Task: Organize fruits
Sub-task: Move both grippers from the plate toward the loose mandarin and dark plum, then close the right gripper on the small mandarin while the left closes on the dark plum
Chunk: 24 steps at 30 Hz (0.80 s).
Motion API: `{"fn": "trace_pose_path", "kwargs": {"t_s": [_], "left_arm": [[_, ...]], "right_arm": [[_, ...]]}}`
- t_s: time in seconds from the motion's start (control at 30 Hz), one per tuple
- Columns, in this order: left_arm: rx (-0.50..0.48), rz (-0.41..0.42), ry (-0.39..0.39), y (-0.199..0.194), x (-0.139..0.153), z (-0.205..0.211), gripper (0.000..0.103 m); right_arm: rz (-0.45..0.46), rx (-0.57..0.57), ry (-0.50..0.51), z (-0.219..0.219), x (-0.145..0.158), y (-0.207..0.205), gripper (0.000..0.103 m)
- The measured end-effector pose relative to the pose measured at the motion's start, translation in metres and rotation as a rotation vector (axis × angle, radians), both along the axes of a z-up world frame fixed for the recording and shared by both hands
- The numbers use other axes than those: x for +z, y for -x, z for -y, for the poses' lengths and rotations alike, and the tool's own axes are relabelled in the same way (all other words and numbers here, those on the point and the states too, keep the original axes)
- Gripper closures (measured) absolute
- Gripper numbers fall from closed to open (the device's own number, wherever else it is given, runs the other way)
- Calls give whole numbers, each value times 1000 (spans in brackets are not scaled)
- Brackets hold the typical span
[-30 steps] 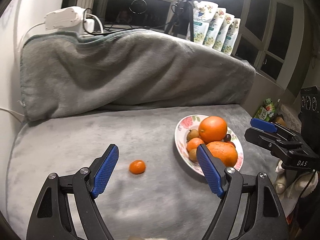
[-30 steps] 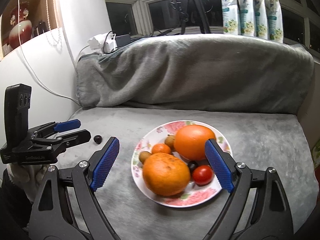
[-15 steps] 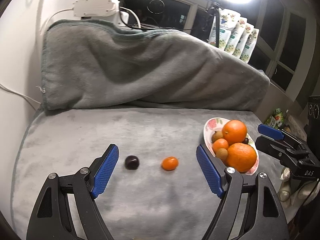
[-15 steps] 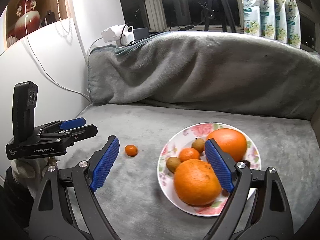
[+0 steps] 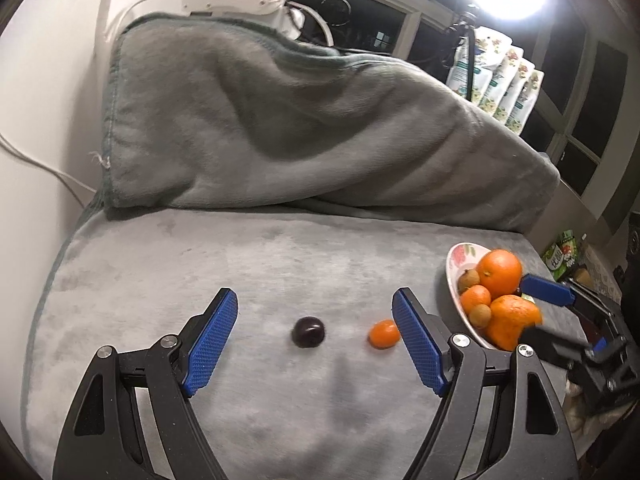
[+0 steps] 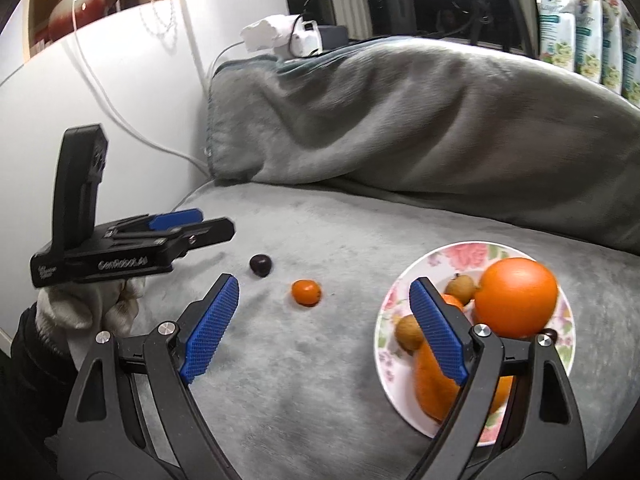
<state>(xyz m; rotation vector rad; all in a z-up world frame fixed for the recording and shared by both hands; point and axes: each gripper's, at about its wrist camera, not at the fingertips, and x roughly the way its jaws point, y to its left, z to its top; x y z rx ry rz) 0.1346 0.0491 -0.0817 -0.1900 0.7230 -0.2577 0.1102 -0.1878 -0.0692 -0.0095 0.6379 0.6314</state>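
— Where was your left gripper (image 5: 314,336)?

— Tilted down over the blanket (image 5: 280,264), jaws wide but closing; the plum (image 5: 308,332) lay between them, untouched. It was round, no long axis.

— And your right gripper (image 6: 324,320)?

— Tilted down too, spread and empty, beside the plate (image 6: 400,292). The kumquat (image 6: 306,292) lay between plum and plate.

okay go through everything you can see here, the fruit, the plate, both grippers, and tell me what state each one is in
dark round fruit: loose on the blanket, untouched.
small orange fruit: loose beside it, off the plate.
floral plate: loaded with oranges and small brown fruits.
left gripper: jaws closing, pads touching nothing.
right gripper: open, empty.
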Motion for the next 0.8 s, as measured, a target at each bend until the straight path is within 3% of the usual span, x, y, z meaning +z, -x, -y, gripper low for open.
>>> {"fn": "trace_pose_path", "kwargs": {"t_s": [0.23, 0.3, 0.43, 0.5, 0.6, 0.8], "left_arm": [[20, -46, 40, -13, -16, -16, 38], [15, -59, 51, -14, -20, -19, 42], [0, -84, 71, -16, -28, -20, 51], [-14, -92, 73, -17, -31, -18, 55], [-39, -103, 72, -17, -35, -13, 62], [-72, -125, 67, -18, -41, -4, 65]], "right_arm": [[-25, 55, 31, -25, -15, -5, 15], [-37, 67, 44, -32, -20, -7, 25], [-59, 81, 70, -44, -32, -13, 30], [-74, 88, 93, -50, -38, -17, 48], [-90, 92, 113, -54, -44, -23, 50], [-94, 87, 152, -64, -52, -31, 58]]}}
